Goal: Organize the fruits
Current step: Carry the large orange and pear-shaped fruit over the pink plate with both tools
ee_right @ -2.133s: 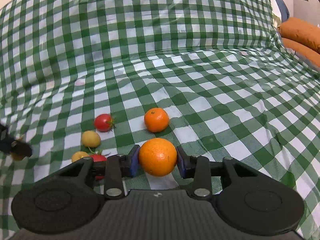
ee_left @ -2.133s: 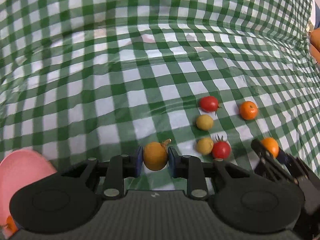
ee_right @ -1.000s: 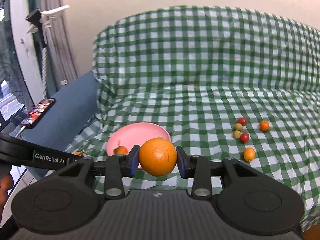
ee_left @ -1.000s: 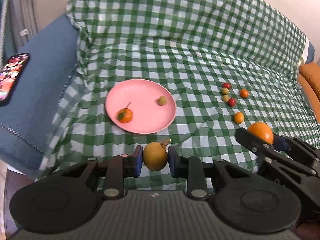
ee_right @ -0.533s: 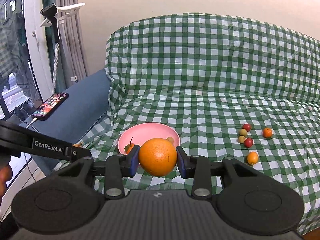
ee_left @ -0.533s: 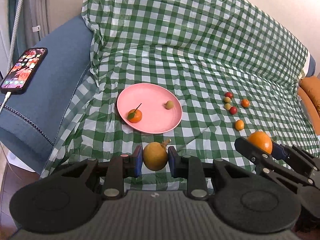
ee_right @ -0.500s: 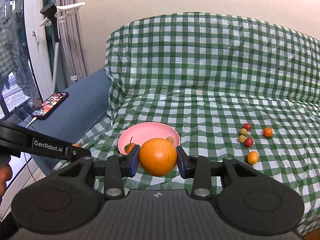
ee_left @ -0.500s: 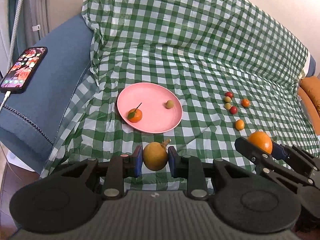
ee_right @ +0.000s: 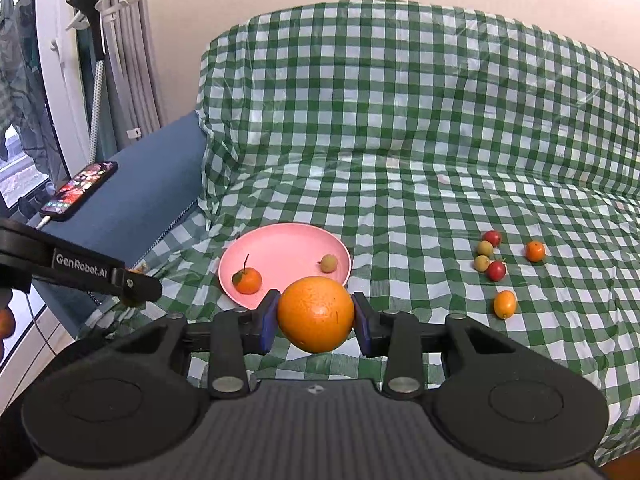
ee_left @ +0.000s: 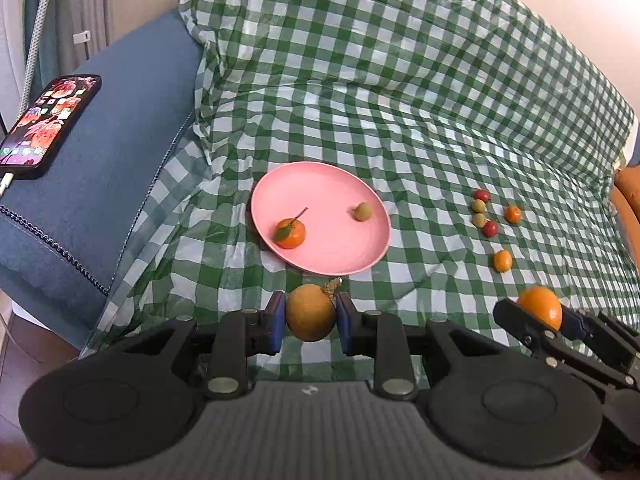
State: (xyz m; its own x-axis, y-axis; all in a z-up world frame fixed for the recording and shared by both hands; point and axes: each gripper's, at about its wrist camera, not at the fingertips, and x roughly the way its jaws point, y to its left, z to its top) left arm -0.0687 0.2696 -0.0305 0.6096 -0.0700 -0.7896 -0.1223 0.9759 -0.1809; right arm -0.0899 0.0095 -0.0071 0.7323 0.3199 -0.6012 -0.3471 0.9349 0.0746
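Left gripper (ee_left: 311, 317) clamps a yellow-brown fruit (ee_left: 310, 318) — right gripper (ee_right: 316, 316) an orange (ee_right: 316, 314).

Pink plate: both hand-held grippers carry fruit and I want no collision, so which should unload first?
Left, probably. The left hand-held gripper holds its brownish fruit just short of the pink plate; the right hand-held gripper, with the orange, sits farther right.

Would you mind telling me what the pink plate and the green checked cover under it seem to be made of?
The round pink plate looks like matte plastic or a similar moulded material: uniform colour, thin smooth rim, no gloss; ceramic cannot be ruled out. The green-and-white checked cover looks like thin glossy plastic sheeting: it shows shiny highlights and sharp, stiff creases.
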